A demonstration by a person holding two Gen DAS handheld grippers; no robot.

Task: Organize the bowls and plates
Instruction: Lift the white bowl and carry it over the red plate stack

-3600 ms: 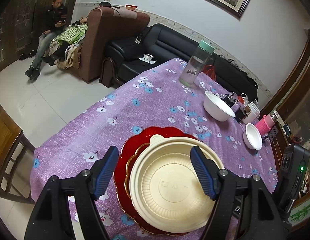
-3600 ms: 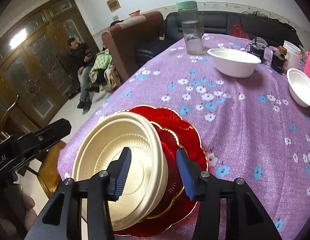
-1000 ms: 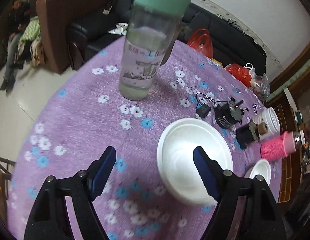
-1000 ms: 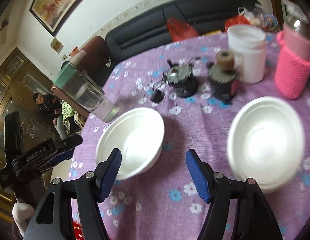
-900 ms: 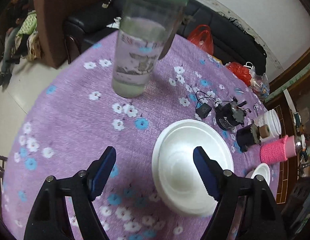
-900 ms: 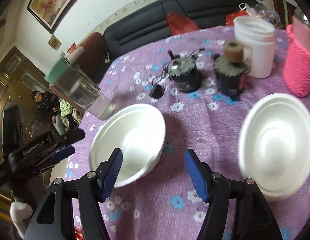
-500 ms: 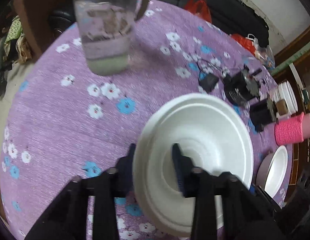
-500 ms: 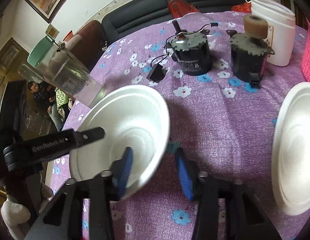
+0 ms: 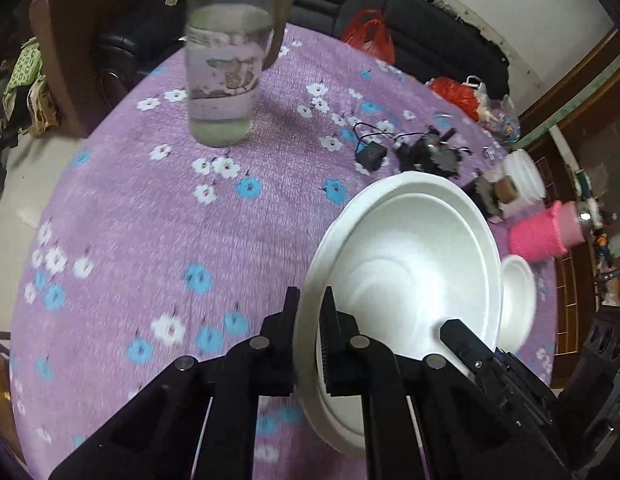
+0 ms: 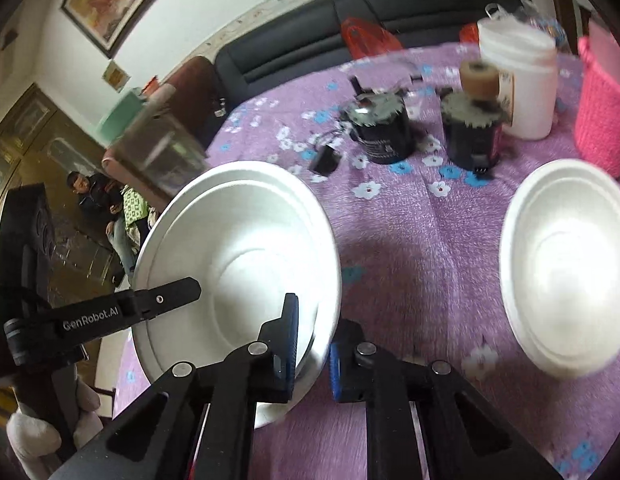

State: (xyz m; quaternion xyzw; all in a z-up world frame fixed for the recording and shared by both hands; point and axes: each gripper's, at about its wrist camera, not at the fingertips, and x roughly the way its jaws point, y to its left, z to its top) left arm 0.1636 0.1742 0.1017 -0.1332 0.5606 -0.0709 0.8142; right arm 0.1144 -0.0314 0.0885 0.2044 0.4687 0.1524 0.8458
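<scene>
My left gripper [image 9: 308, 322] is clamped on the near-left rim of the large white bowl [image 9: 405, 264], one pad outside the wall and one inside. My right gripper [image 10: 313, 344] straddles the opposite rim of the same bowl [image 10: 238, 256]; its jaws are closing, with the rim between the blue pads [image 10: 290, 336], which look pressed against it. The bowl sits tilted over the purple flowered table [image 9: 150, 220]. In the right wrist view the left gripper's arm reaches into the bowl from the left.

A smaller white bowl [image 10: 565, 268] stands on the table to the right, apart from the held one; in the left wrist view it [image 9: 517, 300] shows just past the large bowl's far rim.

Behind the bowls: two dark motor-like parts [image 10: 383, 128], a white jar [image 10: 517, 80], a pink knitted cup sleeve [image 10: 601, 116]. A water bottle [image 9: 224, 72] stands farther back on the left. A black sofa [image 10: 349, 28] lies beyond the table.
</scene>
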